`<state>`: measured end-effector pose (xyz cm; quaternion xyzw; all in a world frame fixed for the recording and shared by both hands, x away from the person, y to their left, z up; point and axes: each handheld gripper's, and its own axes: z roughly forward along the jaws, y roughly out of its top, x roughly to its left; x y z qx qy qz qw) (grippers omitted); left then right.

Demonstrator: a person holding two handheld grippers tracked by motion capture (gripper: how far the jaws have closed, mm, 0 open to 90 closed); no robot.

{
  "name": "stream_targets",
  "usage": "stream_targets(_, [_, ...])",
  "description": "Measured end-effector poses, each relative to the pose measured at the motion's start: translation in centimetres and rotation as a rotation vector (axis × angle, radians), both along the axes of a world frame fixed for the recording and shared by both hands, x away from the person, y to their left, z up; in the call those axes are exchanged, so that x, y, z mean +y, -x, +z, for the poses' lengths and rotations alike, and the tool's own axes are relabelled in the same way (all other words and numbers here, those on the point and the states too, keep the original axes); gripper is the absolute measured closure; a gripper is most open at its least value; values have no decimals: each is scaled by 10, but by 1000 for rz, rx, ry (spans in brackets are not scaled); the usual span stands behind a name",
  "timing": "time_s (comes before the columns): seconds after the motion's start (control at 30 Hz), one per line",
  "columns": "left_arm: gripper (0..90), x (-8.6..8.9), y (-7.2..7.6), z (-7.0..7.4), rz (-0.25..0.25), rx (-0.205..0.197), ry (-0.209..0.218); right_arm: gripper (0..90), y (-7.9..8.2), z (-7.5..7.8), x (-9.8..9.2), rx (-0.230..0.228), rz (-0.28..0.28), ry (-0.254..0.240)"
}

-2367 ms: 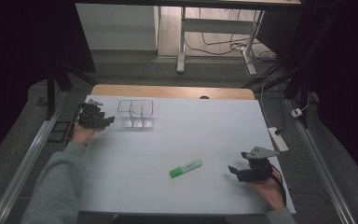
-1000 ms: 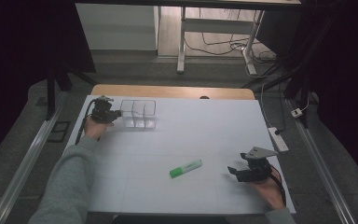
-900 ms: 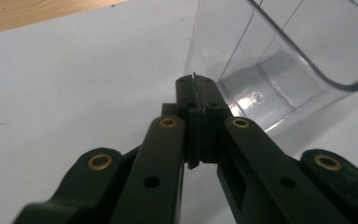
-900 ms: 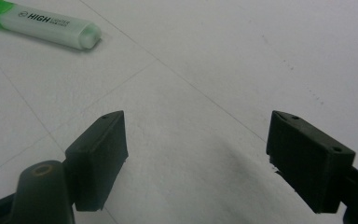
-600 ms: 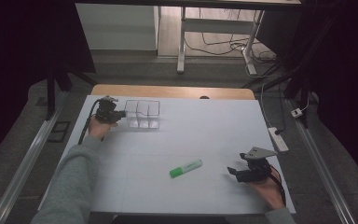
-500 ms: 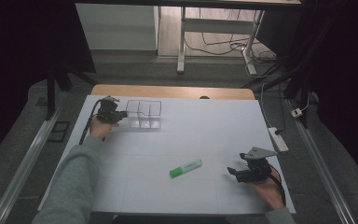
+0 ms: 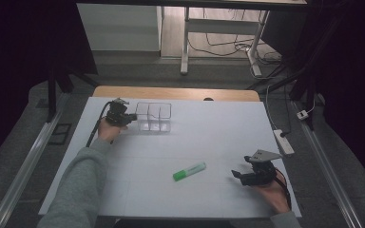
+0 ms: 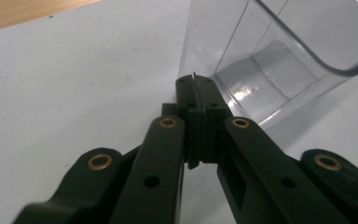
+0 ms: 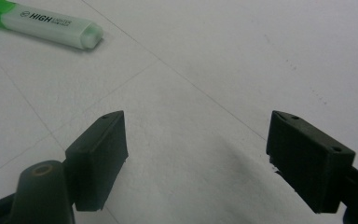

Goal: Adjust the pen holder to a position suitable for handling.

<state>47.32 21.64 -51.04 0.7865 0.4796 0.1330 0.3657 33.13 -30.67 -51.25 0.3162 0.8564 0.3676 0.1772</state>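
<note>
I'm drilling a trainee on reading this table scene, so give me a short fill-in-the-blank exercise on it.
1. The left gripper has its jaws ____, with its tips at a wall of the clear plastic organizer.
2. The right gripper has its jaws ____, with nothing between them.
3. The highlighter lying on the white table is ____ in colour.

Missing words: shut; open; green

Clear organizer (image 8: 279,60) and green highlighter (image 9: 42,23) run past frame edges

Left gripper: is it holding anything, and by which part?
The left gripper is shut on the clear plastic compartment box, pinching its near wall's edge.
</note>
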Motion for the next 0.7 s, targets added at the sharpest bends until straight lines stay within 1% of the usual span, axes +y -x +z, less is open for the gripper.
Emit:
stream_targets(0.2, [890,-10,-2,1,-16,0,-5,197,0,0,1,2,2,3])
stream_targets(0.27, [890,-17,-3,1,-27,3,0,197,0,-1,0,3,2,4])
stream_targets(0.3, [890,-17,-3,1,-27,3,0,197,0,-1,1,1,1,4])
stream_targets(0.33, [890,-21,-3,2,-35,1,-1,197,0,-1,1,1,2,4])
stream_targets(0.37, [890,-21,-3,2,-35,1,-1,197,0,-1,1,2,1,4])
stream_targets(0.4, [890,-25,-4,2,-40,-1,1,197,0,-1,1,2,2,5])
stream_targets(0.53, [890,-33,-5,3,-48,-4,-2,198,0,-1,1,3,0,4])
stream_targets(0.7, [890,-38,-8,5,-49,0,3,200,0,-1,0,2,1,2])
